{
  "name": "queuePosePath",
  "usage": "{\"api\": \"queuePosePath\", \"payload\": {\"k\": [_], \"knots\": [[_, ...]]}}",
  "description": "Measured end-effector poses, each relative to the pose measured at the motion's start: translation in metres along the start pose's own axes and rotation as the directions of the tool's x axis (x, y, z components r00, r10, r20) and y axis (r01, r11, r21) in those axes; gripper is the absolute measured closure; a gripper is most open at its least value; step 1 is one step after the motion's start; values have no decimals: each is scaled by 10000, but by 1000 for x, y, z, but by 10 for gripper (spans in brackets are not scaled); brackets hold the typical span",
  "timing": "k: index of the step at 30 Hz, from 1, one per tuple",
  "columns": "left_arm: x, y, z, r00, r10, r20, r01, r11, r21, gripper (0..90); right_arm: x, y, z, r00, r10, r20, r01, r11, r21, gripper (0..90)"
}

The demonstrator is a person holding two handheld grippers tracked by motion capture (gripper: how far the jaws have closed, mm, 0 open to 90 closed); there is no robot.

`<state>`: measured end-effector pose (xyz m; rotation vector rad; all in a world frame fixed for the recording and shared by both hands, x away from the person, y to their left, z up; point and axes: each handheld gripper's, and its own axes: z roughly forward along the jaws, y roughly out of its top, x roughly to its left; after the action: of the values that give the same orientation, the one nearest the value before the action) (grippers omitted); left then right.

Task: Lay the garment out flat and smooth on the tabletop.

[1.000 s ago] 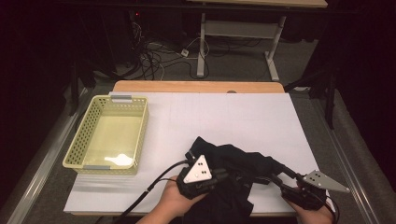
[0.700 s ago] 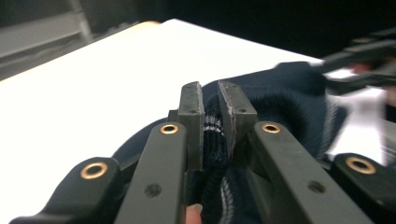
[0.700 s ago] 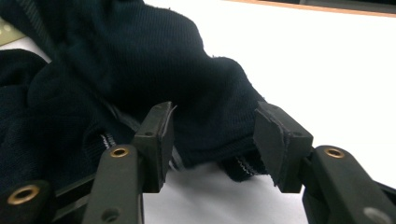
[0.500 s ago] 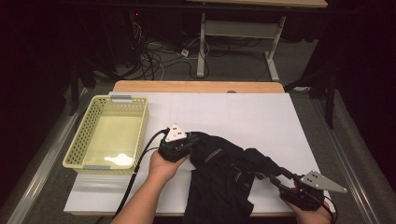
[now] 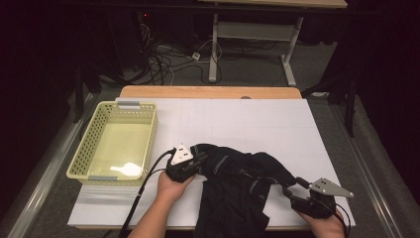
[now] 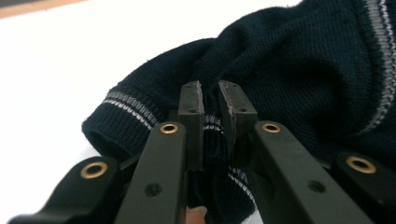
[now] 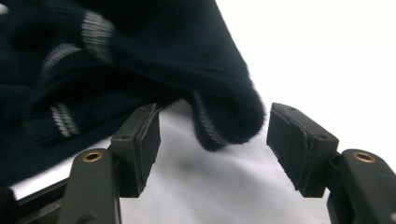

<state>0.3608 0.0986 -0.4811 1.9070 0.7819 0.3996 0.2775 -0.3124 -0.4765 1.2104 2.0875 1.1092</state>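
Note:
A dark navy knitted sweater (image 5: 237,183) with grey stripes lies crumpled on the white table top (image 5: 247,124), near the front. My left gripper (image 5: 200,159) is at the sweater's left end, low over the table. In the left gripper view its jaws (image 6: 210,91) pinch a fold of the knit (image 6: 303,70) just behind a striped cuff. My right gripper (image 5: 289,186) is at the sweater's right end by the front edge. Its jaws (image 7: 215,112) have just been opening, and a striped cuff (image 7: 229,116) hangs between the pads without touching them.
A pale yellow plastic basket (image 5: 153,134) stands at the table's left side. A wooden strip (image 5: 208,91) runs along the far edge, with cables and a desk frame on the floor beyond. Bare white surface lies behind the sweater.
My left hand moved from over the sweater's middle to the left and away, drawing a sleeve out with it, then sank toward the table. The right hand stayed at the front right.

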Motion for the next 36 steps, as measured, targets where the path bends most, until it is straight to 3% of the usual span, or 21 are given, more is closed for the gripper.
{"api": "queuePosePath", "payload": {"k": [4,6,7,8,9,11,16,18,24,28,31,34,36], "knots": [[0,-2,-3,9998,61,191,-56,9996,-277,785,1,4,4,10000,33,74,-32,10000,-77,395],[1,-2,-3,9993,82,359,-71,9994,-325,785,1,6,8,10000,32,-1,-32,9996,288,424],[1,-2,-3,9991,51,418,-37,9994,-338,785,0,6,9,10000,37,0,-37,9991,427,461],[2,-2,-4,9989,40,464,-24,9994,-351,785,1,6,9,10000,-27,-29,28,9989,459,566],[2,-2,-4,9986,54,517,-35,9993,-375,785,2,6,8,9997,-216,-88,219,9991,350,653],[2,-3,-5,9980,97,629,-69,9989,-456,785,6,8,1,9979,-578,291,583,9982,-162,800],[5,-3,-6,9967,-60,815,105,9984,-547,784,21,35,-17,9908,-1265,489,1311,9859,-1043,828],[5,-3,-6,9966,-144,815,190,9983,-556,784,20,52,-19,9896,-1310,588,1375,9826,-1245,828],[6,-4,-7,9971,-286,706,334,9972,-675,784,-4,99,-7,9888,-1028,1079,1191,9803,-1574,828],[14,-2,-7,9912,-1083,755,1133,9914,-649,784,-21,116,9,9824,-1030,1559,1251,9823,-1394,828],[21,3,-10,9778,-2059,384,2081,9759,-663,784,-40,124,22,9803,-745,1829,989,9868,-1284,829],[27,8,-10,9810,-1934,-124,1921,9789,-701,785,-62,125,37,9802,-152,1973,368,9937,-1060,830],[31,10,-7,9795,-1960,-463,1934,9795,-557,784,-74,118,50,9807,187,1945,-70,9981,-607,829]]}}
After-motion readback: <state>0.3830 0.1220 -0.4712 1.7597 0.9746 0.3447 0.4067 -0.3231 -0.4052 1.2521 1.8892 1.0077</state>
